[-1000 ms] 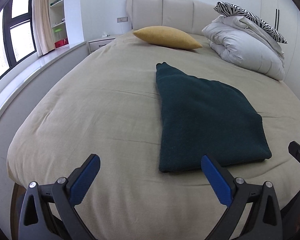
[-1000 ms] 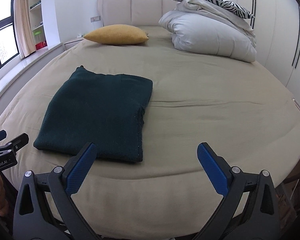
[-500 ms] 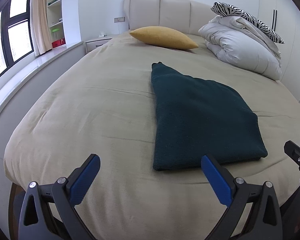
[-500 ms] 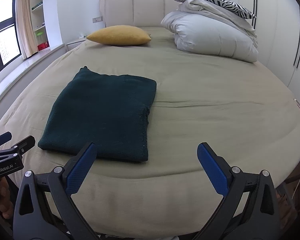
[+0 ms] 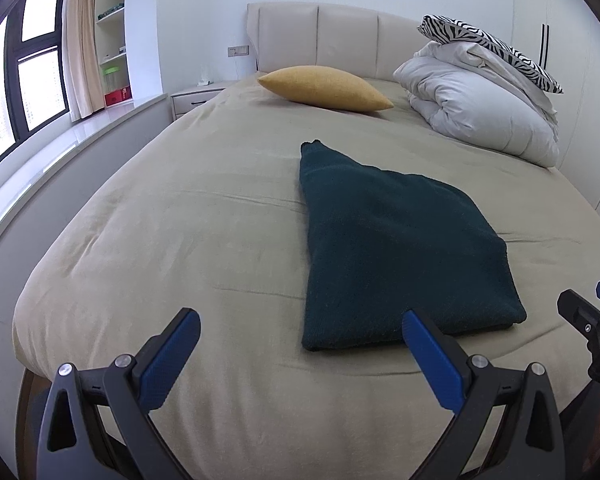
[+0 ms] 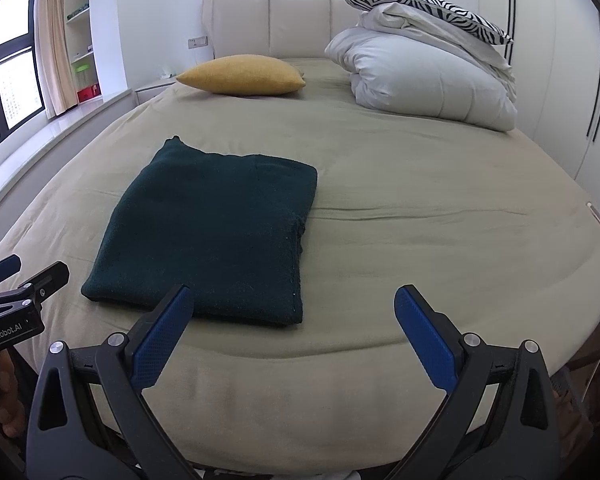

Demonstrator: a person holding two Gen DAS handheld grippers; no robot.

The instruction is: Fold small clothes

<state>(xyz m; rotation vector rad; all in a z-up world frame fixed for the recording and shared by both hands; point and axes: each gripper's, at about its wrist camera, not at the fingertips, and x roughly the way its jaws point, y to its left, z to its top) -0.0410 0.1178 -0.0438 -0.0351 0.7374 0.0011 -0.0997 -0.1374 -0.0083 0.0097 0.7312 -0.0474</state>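
A dark green garment (image 5: 396, 248) lies folded into a flat rectangle on the beige bed (image 5: 188, 240); it also shows in the right wrist view (image 6: 216, 232). My left gripper (image 5: 300, 344) is open and empty, held back over the bed's near edge, its right finger just in front of the garment's near edge. My right gripper (image 6: 294, 320) is open and empty, near the garment's near right corner. Each gripper shows at the edge of the other's view, the left one (image 6: 20, 292) and the right one (image 5: 592, 320).
A yellow pillow (image 5: 324, 88) lies near the padded headboard (image 5: 320, 40). A white duvet (image 5: 480, 112) with a zebra-print pillow (image 5: 492, 48) on top is piled at the back right. A window ledge (image 5: 52, 156) runs along the left; white wardrobe doors (image 6: 560, 80) stand at right.
Both grippers have drawn back slightly from the bed, so the garment sits a little farther away. The garment has not moved, and both grippers stay open.
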